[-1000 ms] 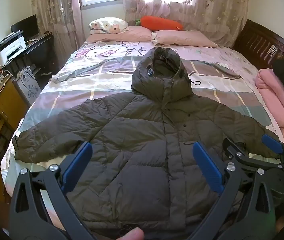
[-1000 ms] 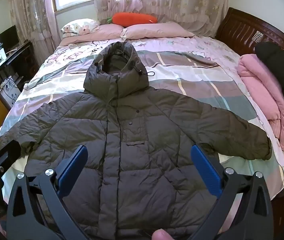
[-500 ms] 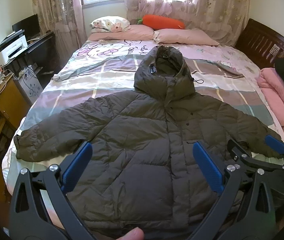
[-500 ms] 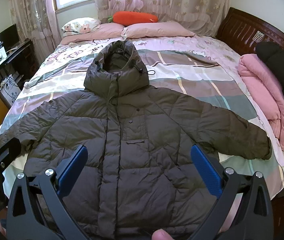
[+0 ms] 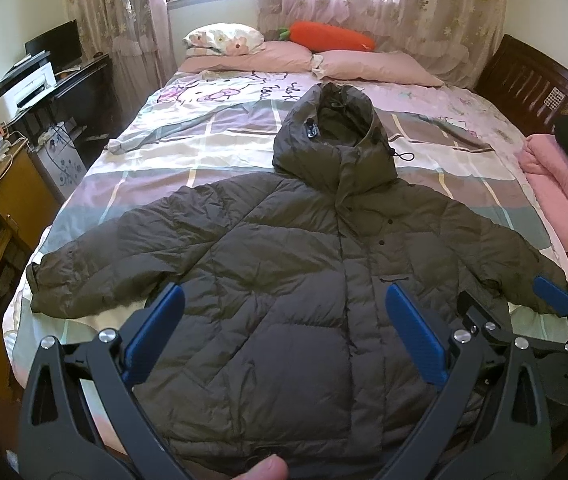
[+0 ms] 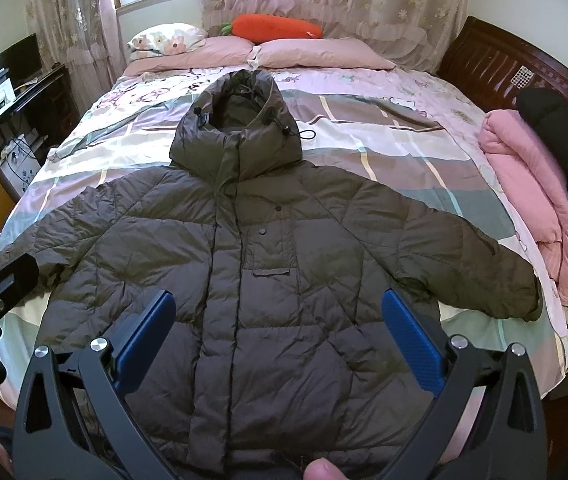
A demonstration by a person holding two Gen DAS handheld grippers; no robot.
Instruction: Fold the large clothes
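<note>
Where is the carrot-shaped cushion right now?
In both views the carrot cushion lies at the head of the bed, atop the pink pillows, below the curtained window.

A home bedroom: a wide bed (image 6: 384,152) with pink pillows (image 6: 316,54) at the far end, floral curtains (image 6: 364,4) over the window, and a desk with a printer (image 5: 24,90) at left.

Dark olive-brown quilted puffer jacket (image 6: 268,272), black snaps on placket. Bedsheet (image 6: 384,140): pale pink, plaid bands of mauve, grey-green, cream; cartoon print near head. Plain pink pillows (image 6: 316,54); floral white pillow (image 6: 164,42). Orange carrot-shaped cushion (image 6: 276,28), green top. Folded pink quilt (image 6: 532,184). Black-framed gripper fingers, blue pads (image 6: 408,338).
</note>
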